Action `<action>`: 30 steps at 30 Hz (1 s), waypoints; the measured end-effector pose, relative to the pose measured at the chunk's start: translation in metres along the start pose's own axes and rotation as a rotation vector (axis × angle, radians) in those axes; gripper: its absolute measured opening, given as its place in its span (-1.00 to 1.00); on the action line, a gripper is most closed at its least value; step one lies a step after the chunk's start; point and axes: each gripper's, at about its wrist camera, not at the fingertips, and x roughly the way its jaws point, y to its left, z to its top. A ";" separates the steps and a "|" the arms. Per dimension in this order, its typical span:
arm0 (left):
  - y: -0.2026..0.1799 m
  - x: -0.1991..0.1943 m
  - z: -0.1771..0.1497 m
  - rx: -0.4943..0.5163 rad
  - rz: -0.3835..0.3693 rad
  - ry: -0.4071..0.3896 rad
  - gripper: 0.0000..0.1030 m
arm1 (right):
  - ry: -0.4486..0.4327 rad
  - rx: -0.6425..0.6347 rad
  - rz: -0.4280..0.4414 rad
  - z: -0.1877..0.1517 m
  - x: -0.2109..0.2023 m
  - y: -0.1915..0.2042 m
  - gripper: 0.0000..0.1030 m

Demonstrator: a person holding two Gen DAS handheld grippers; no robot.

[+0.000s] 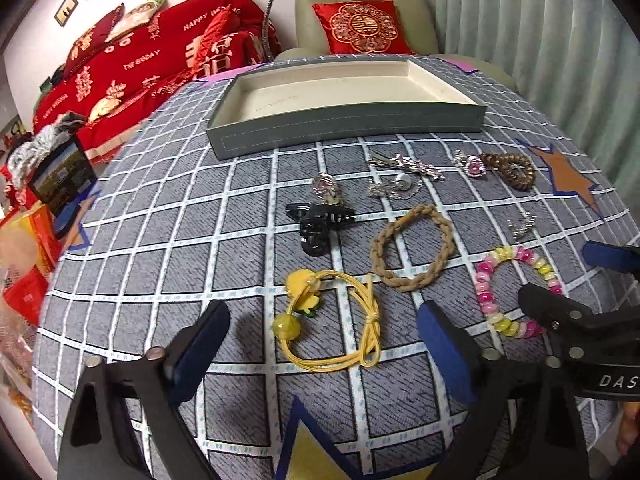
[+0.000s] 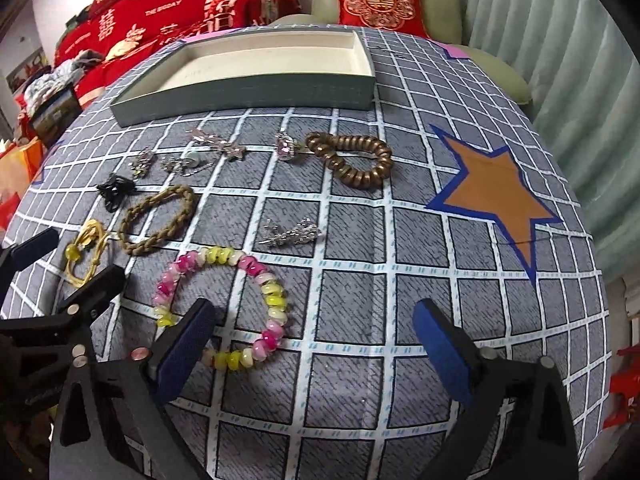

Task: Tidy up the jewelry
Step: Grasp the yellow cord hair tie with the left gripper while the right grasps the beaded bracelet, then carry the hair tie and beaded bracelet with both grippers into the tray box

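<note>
On the desk (image 1: 160, 240), the left hand-held gripper (image 1: 324, 332) stands spread apart over the yellow hair tie (image 1: 332, 320), gripping nothing. The right hand-held gripper (image 2: 316, 332), also apart and empty, hides part of the beaded bracelet (image 2: 224, 308). Small silver pieces (image 2: 292, 232) blur together. The tray (image 1: 348, 124) lies long axis left-right at the far edge.

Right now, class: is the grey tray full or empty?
Empty. The grey tray shows only its bare cream floor; every jewelry piece, like the beaded bracelet, lies outside on the cloth.

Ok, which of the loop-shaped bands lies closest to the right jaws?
The pink and yellow bead bracelet, partly under one jaw tip. The braided band, yellow elastic and brown coil lie farther off.
</note>
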 end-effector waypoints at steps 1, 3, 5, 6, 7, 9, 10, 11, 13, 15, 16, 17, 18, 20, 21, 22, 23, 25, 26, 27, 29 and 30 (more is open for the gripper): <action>0.000 -0.001 0.000 -0.002 -0.019 0.002 0.72 | -0.001 -0.006 0.005 0.000 -0.001 0.000 0.75; -0.001 -0.002 0.000 0.005 -0.039 0.003 0.57 | -0.003 -0.017 0.013 -0.002 -0.005 0.002 0.50; -0.001 -0.004 -0.001 0.010 -0.073 0.003 0.11 | -0.003 -0.033 0.020 -0.002 -0.007 0.004 0.25; -0.002 -0.005 -0.001 0.016 -0.077 0.000 -0.06 | -0.003 -0.042 0.023 -0.001 -0.008 0.005 0.02; -0.002 -0.006 -0.001 0.022 -0.086 -0.001 -0.45 | -0.004 -0.055 0.032 -0.001 -0.010 0.007 -0.14; 0.000 -0.008 -0.002 0.014 -0.116 0.002 -0.53 | -0.004 -0.070 0.049 -0.001 -0.012 0.010 -0.81; 0.002 -0.009 -0.002 0.006 -0.129 0.003 -0.53 | -0.003 -0.068 0.055 -0.001 -0.012 0.010 -0.81; 0.004 -0.011 -0.002 -0.003 -0.140 -0.002 -0.53 | -0.004 -0.060 0.064 -0.001 -0.012 0.008 -0.81; 0.008 -0.016 -0.001 -0.019 -0.155 -0.018 -0.53 | -0.009 -0.033 0.099 0.000 -0.013 0.004 -0.81; 0.012 -0.022 0.001 -0.046 -0.185 -0.027 -0.53 | -0.019 0.007 0.141 0.002 -0.017 -0.005 -0.81; 0.014 -0.024 0.003 -0.053 -0.192 -0.030 -0.53 | -0.024 0.021 0.153 0.004 -0.019 -0.009 -0.81; 0.015 -0.026 0.005 -0.059 -0.196 -0.035 -0.53 | -0.035 0.036 0.167 0.007 -0.022 -0.013 -0.81; 0.017 -0.028 0.006 -0.062 -0.198 -0.041 -0.53 | -0.043 0.043 0.177 0.009 -0.025 -0.015 -0.81; 0.019 -0.034 0.013 -0.069 -0.203 -0.054 -0.53 | -0.070 0.062 0.197 0.017 -0.033 -0.024 -0.81; 0.021 -0.037 0.015 -0.072 -0.206 -0.060 -0.53 | -0.077 0.067 0.205 0.019 -0.036 -0.026 -0.81; 0.023 -0.040 0.019 -0.075 -0.208 -0.070 -0.53 | -0.086 0.076 0.223 0.024 -0.040 -0.029 -0.81; 0.024 -0.045 0.025 -0.077 -0.207 -0.083 -0.53 | -0.092 0.086 0.243 0.031 -0.043 -0.033 -0.81; 0.029 -0.050 0.034 -0.083 -0.205 -0.099 -0.53 | -0.104 0.091 0.263 0.043 -0.047 -0.036 -0.81; 0.032 -0.053 0.041 -0.089 -0.205 -0.108 -0.53 | -0.113 0.089 0.270 0.050 -0.050 -0.038 -0.81; 0.034 -0.056 0.047 -0.095 -0.206 -0.116 -0.53 | -0.120 0.087 0.277 0.056 -0.052 -0.038 -0.81; 0.040 -0.062 0.062 -0.109 -0.207 -0.133 -0.53 | -0.131 0.083 0.297 0.071 -0.057 -0.040 -0.81; 0.043 -0.065 0.071 -0.115 -0.206 -0.139 -0.53 | -0.139 0.080 0.309 0.080 -0.059 -0.041 -0.81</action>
